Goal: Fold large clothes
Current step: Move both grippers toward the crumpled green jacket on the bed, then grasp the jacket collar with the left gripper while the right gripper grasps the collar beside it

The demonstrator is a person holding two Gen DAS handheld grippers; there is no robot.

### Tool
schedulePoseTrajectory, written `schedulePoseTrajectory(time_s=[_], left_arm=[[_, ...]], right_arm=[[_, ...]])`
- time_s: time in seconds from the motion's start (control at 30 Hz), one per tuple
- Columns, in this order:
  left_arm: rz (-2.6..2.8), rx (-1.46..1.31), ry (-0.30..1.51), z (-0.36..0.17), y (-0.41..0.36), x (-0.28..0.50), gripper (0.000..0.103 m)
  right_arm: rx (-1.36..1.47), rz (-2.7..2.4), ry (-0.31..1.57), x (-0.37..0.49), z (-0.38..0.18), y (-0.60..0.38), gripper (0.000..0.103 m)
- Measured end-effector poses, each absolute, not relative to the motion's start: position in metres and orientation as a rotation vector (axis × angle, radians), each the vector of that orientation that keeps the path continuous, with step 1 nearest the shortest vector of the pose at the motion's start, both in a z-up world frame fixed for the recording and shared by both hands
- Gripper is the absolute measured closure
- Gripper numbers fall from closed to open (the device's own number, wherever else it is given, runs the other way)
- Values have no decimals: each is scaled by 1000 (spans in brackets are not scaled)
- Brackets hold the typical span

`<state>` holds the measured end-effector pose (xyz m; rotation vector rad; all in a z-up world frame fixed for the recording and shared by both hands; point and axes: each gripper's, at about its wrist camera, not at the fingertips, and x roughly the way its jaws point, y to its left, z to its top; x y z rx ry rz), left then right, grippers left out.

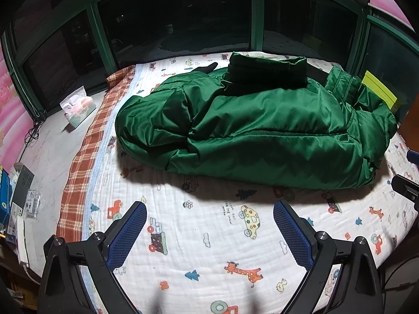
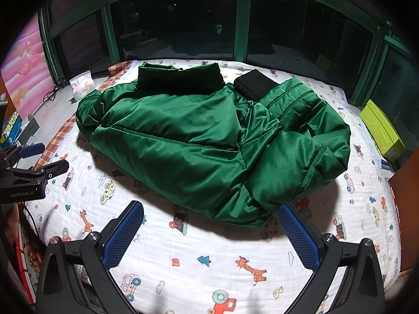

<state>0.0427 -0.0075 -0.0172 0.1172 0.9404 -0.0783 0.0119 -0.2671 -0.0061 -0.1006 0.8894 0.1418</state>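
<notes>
A large green padded jacket (image 1: 262,130) lies folded in a bulky heap on the white cartoon-print bed cover (image 1: 209,248), collar toward the window. It also shows in the right wrist view (image 2: 209,144), with a black cuff (image 2: 255,85) at its far right. My left gripper (image 1: 209,219) is open and empty, held above the cover in front of the jacket. My right gripper (image 2: 210,219) is open and empty, its right finger (image 2: 298,235) close to the jacket's near corner. The left gripper also shows at the left edge of the right wrist view (image 2: 39,157).
Dark windows with green frames (image 1: 259,13) stand behind the bed. A tissue pack (image 1: 77,106) and a cable lie on the left sill, boxes (image 1: 15,191) further left. A yellow-green box (image 2: 382,130) sits at the right. A plaid blanket edge (image 1: 86,157) runs along the bed's left side.
</notes>
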Motion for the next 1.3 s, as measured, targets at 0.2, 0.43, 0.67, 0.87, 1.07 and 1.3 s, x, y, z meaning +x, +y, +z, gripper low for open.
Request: schedulePoseTrajectory(time_s=[0.2,0.43,0.67,0.87,1.07,1.3], left_arm=[[-88,129,925,-10,-6,62,4],[-106,136,907,0,-3,88,9],[-129,167,870,10,-3,119,9],[-177,179,858,15,-3,153,9],[-236,234,850,13,-14,184,9],[-312,260,850,3,-30,220,10]], right_arm=[[-127,162,874,23,0,-266,0],[-168,189,872,41,3,-264,0],[-191,222,867,66,8,-263,0],[-198,263,860,93,13,-259,0],[-233,285,866,124,10,-256,0],[-248,323,880,160,2,-253,2]])
